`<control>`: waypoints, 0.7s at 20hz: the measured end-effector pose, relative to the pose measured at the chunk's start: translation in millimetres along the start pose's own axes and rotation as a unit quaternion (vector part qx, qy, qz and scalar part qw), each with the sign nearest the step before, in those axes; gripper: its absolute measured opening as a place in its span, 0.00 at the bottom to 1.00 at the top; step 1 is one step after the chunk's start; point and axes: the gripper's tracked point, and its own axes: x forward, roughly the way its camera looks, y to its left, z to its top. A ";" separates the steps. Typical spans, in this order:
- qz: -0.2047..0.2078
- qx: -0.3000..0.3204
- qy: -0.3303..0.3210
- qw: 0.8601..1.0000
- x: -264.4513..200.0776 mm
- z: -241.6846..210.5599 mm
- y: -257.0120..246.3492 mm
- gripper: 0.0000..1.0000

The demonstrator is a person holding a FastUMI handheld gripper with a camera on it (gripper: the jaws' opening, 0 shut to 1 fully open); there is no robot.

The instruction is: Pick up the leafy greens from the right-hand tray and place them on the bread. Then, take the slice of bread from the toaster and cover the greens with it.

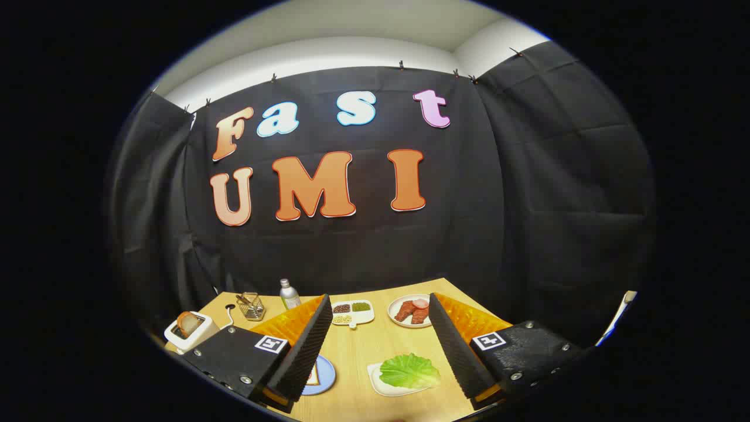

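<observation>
A green lettuce leaf [409, 370] lies on a small white tray [377, 381] on the wooden table, low between my fingers and nearer the right one. A blue plate [323, 376] sits just left of it, mostly hidden behind my left finger; a sliver of bread shows on it. A white toaster [191, 331] with a bread slice [187, 322] standing in its slot is at the table's left end, beyond my left finger. My gripper [378, 319] is held above the table, open wide, with nothing between its fingers.
Further back on the table stand a white plate of sliced meats [410, 311], a white divided dish of seeds [352, 312], a small bottle [288, 293] and a wire basket [252, 305]. Black cloth closes off the booth behind the table.
</observation>
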 end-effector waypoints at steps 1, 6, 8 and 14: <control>0.002 0.001 -0.001 1.000 1.1 -0.9 1.4 0.99; -0.006 -0.021 0.001 1.000 6.6 0.0 -3.1 0.99; 0.000 -0.018 0.002 1.000 8.6 -2.8 1.6 0.99; 0.003 -0.038 0.010 0.999 13.1 -11.7 7.5 0.99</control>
